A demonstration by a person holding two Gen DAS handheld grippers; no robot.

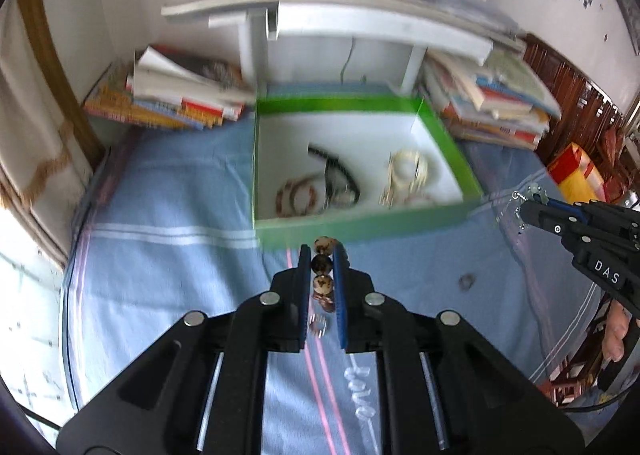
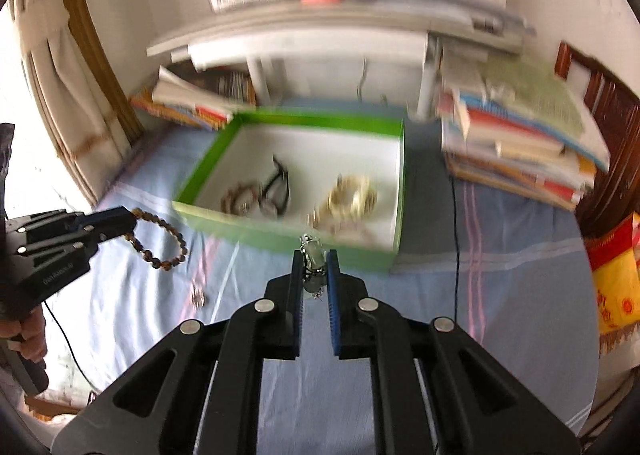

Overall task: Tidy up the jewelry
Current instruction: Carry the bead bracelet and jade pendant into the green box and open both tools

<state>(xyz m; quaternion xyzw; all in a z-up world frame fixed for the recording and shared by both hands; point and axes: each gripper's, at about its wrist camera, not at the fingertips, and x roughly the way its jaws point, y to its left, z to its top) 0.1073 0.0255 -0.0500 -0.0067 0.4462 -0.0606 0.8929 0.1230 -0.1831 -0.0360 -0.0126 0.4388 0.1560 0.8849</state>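
Jewelry is in both your claws right now. Your left gripper (image 1: pixel 322 255) is clenched on a brown bead bracelet (image 2: pixel 160 239), which dangles in a loop at the left edge of the right wrist view. Your right gripper (image 2: pixel 314 265) is clamped on a small silvery piece (image 2: pixel 313 255), perhaps a chain or charm; blur hides its shape.

Above centre in both frames sits the green box (image 1: pixel 360 221), already holding a reddish bead bracelet (image 1: pixel 297 195), a black band (image 1: pixel 336 171) and a pale bundle (image 1: pixel 406 171). So you look well along: three in, two carried.

A small ring (image 1: pixel 466 281) lies on the blue cloth (image 1: pixel 180 275), right of centre in the left view.
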